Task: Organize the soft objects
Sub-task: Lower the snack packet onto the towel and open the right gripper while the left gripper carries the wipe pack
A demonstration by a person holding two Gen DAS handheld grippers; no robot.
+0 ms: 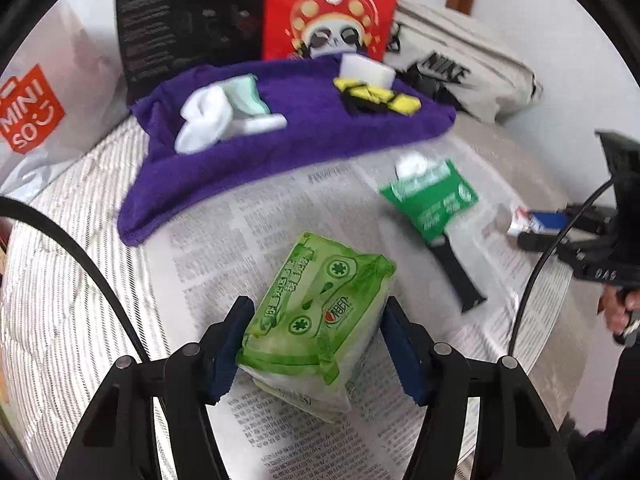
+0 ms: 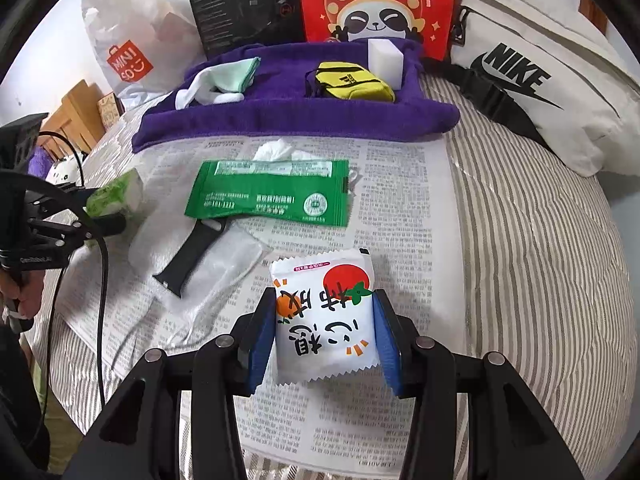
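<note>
A green tissue pack (image 1: 316,320) sits between the blue pads of my left gripper (image 1: 316,308), which press on both of its sides just above the newspaper (image 1: 224,240). My right gripper (image 2: 324,294) is shut on a white snack packet (image 2: 326,320) printed with orange fruit. Behind them a folded purple towel (image 2: 296,116) carries white socks (image 2: 208,90), a mint cloth (image 2: 236,74), a yellow pouch (image 2: 352,84) and a white sponge block (image 2: 386,62). In the right wrist view the left gripper (image 2: 100,220) shows at the left edge with the green pack (image 2: 116,196).
On the newspaper lie a flat green wipe packet (image 2: 268,196) with tissue poking out, a black strap (image 2: 192,252) and a clear plastic bag (image 2: 224,272). A black box (image 2: 240,8), red panda bag (image 2: 376,4), Miniso bag (image 2: 128,40) and white Nike bag (image 2: 540,92) line the back of the striped bedding (image 2: 540,260).
</note>
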